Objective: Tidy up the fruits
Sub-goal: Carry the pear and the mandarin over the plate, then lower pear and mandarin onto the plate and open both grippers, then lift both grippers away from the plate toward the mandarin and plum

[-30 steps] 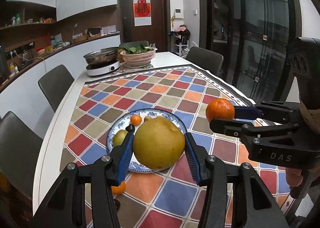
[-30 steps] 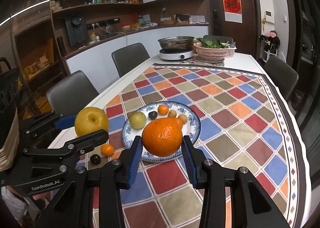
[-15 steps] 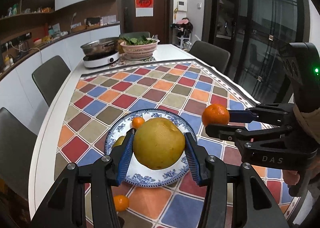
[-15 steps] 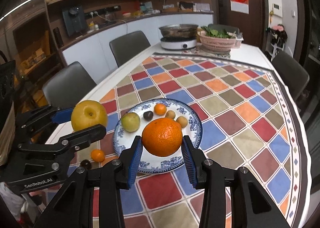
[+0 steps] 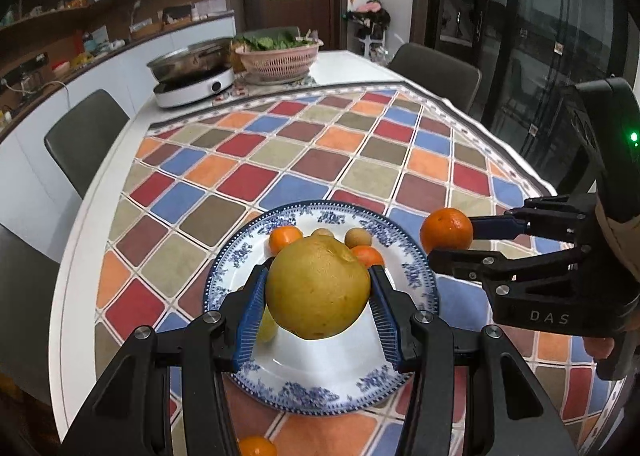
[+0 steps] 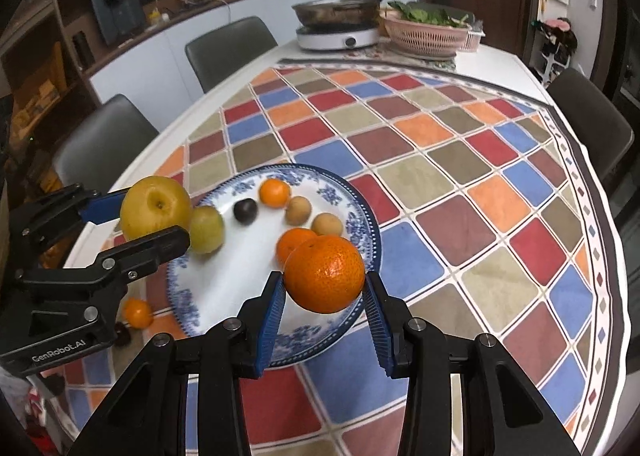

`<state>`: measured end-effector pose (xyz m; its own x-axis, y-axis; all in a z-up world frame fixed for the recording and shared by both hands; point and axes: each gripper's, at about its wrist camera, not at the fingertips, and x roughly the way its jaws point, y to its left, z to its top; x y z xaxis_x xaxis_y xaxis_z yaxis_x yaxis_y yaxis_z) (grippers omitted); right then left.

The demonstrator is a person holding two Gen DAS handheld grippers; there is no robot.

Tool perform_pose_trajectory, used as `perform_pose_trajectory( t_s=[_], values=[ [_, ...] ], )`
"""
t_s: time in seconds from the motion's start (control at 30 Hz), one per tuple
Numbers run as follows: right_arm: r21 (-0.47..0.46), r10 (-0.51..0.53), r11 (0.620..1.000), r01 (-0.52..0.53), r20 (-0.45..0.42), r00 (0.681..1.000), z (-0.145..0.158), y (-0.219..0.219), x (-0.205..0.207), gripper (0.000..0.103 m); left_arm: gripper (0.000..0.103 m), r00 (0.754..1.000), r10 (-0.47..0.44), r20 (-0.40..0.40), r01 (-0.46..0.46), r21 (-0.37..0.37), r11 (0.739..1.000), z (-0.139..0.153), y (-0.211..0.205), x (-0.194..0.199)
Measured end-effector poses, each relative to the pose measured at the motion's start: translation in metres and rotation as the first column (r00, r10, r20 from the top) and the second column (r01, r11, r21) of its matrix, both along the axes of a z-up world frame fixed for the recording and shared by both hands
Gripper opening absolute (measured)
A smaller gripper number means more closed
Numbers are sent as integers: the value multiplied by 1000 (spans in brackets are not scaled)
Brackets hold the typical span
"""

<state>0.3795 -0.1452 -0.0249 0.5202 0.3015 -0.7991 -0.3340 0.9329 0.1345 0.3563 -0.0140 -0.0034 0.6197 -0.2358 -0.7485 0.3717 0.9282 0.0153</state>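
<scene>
While both fruits hang above the blue-and-white plate [image 6: 360,224], the left hand-held gripper [image 5: 318,306] clamps a yellow pear [image 5: 318,288] and the right hand-held gripper [image 6: 325,296] clamps an orange [image 6: 325,274]. Small fruits sit on the plate; one beside it on the tabletop [image 6: 440,176] looks like a tangerine [image 6: 137,312].

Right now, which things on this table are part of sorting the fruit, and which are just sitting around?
Part of the job:
- yellow pear in the left claw
- big orange in the right claw
- blue-patterned plate with small fruits
- stray small orange beside the plate

Just lying about:
- hotplate with pan
- pink basket of greens
- chairs
</scene>
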Motion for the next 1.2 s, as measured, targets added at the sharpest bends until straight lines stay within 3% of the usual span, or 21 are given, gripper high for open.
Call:
perform_pose_trajectory(
  t_s=[0.33,0.67,0.73,0.77,0.83,0.93,1.2],
  values=[
    [-12,-18,1000,17,-82,996,-29,1,29,41,50,996,-19,-84,26,76,997,-32,-6,36],
    [-29,-13,1000,10,-109,994,-44,2,37,41,50,993,-14,-121,31,141,990,-52,-15,55],
    [-28,-14,1000,11,-107,994,-44,2,38,41,51,993,-9,-114,25,143,989,-53,-15,56],
    [-27,-12,1000,9,-108,994,-44,2,39,41,59,995,-10,-100,24,145,989,-51,-15,54],
    [-20,-7,1000,5,-110,994,-44,2,39,42,65,997,-5,-72,16,151,988,-47,-15,51],
    [0,4,1000,-4,-94,996,-41,2,35,48,65,999,0,-46,7,163,987,-40,-13,47],
    [1,9,1000,-9,-49,999,-24,5,21,48,65,998,57,-14,-54,142,988,-19,-3,29]
  ],
)
